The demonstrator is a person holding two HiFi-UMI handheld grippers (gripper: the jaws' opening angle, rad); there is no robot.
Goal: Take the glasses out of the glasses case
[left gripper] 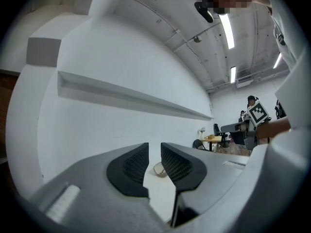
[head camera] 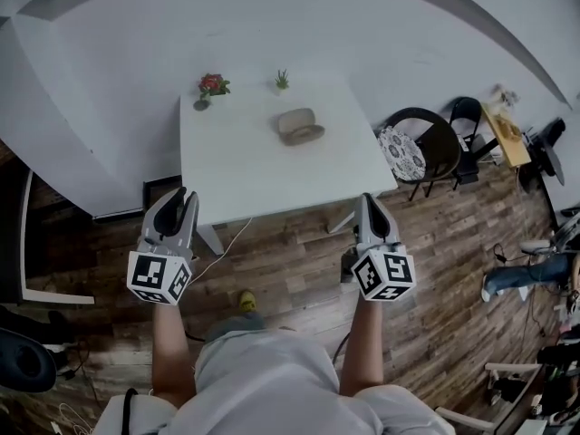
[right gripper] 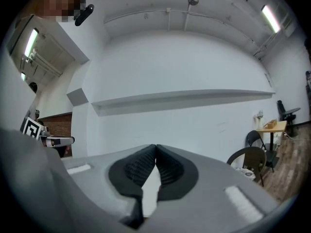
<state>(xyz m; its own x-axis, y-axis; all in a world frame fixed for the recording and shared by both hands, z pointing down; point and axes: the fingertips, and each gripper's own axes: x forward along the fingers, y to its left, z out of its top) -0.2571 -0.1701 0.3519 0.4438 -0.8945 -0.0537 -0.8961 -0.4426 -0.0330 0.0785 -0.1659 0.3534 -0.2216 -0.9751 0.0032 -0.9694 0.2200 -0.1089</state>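
Beige case (head camera: 301, 126), apparently open, lies at the centre of the table (head camera: 227, 175), well apart from both grippers. Left gripper (left gripper: 154, 152): jaws slightly apart, empty. Right gripper (right gripper: 156, 152): jaws closed tip to tip, gripping nothing.

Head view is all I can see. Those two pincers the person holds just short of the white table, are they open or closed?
Observer: The left gripper is open. Its own view shows the jaws apart with nothing between them.
Operator: And the other one?
Observer: The right gripper is shut. Its own view shows the jaw tips meeting, with nothing held.
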